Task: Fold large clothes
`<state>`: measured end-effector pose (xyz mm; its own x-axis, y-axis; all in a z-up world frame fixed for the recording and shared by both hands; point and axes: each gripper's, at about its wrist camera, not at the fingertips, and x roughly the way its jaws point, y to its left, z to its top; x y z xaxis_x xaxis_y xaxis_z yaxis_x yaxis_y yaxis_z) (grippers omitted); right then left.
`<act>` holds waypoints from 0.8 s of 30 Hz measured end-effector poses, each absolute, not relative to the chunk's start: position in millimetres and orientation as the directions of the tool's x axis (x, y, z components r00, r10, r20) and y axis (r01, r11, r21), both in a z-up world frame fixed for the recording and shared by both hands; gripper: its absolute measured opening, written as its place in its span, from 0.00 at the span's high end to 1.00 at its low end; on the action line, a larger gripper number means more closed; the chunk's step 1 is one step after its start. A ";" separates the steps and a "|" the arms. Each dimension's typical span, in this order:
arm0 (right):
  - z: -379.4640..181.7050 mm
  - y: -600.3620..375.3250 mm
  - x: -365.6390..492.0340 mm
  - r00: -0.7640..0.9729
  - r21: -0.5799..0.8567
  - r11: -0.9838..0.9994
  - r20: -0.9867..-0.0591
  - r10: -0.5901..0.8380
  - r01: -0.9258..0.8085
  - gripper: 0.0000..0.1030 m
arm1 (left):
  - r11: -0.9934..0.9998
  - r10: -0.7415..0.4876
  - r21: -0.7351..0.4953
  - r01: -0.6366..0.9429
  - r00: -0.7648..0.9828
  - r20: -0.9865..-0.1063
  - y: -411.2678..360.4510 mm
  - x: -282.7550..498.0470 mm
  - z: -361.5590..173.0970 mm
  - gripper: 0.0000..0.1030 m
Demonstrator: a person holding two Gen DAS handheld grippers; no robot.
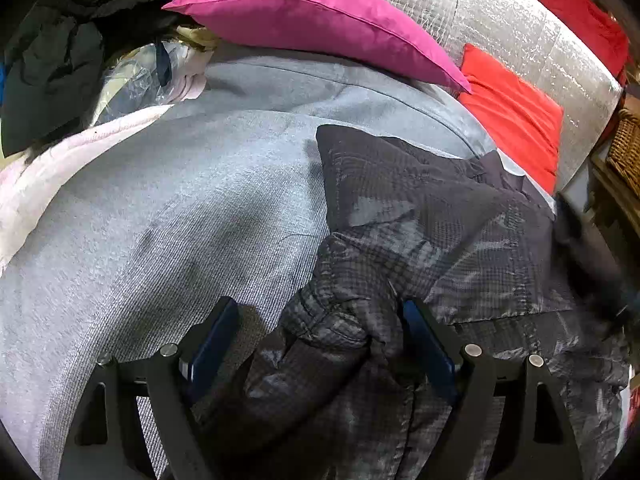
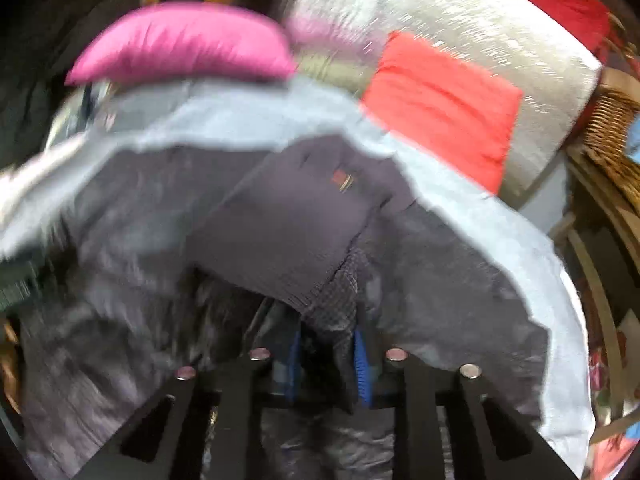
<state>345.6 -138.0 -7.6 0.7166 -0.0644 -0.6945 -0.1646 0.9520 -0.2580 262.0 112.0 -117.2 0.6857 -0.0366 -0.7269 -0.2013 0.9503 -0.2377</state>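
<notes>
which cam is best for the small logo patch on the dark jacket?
Right wrist. The logo patch sits near the middle of the frame on a folded panel of the dark jacket, though motion blur leaves it unreadable. The left wrist view shows the jacket sharply, checked weave and all, but no patch is visible there.

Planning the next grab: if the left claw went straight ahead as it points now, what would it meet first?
Probably the dark jacket: a bunched fold of it already sits between the open left claw fingers. Depth is unclear; grey sofa fabric lies just beside it.
</notes>
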 end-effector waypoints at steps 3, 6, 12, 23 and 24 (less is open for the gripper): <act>29.1 -170.0 331.5 0.779 -0.157 0.986 -0.625 -0.053 -0.059 0.80 | 0.950 -0.036 -0.237 -0.201 0.685 -0.727 109.4 263.9 -116.8 0.14; 33.4 -226.3 312.4 0.789 0.096 0.992 -0.614 -0.008 0.085 0.80 | 0.956 -0.033 -0.223 -0.193 0.680 -0.732 103.1 265.0 -118.5 0.10; -66.5 -302.2 300.1 0.688 0.517 0.829 -0.682 0.249 0.212 0.74 | 0.958 -0.023 -0.211 -0.197 0.677 -0.736 101.3 267.7 -121.8 0.10; -59.2 -317.1 317.8 0.706 0.629 0.750 -0.626 0.332 0.205 0.81 | 0.965 0.001 -0.173 -0.196 0.665 -0.746 104.0 268.4 -122.7 0.10; -51.0 -319.2 323.5 0.715 0.636 0.749 -0.611 0.341 0.187 0.85 | 0.965 0.001 -0.173 -0.196 0.665 -0.746 104.1 268.4 -122.7 0.10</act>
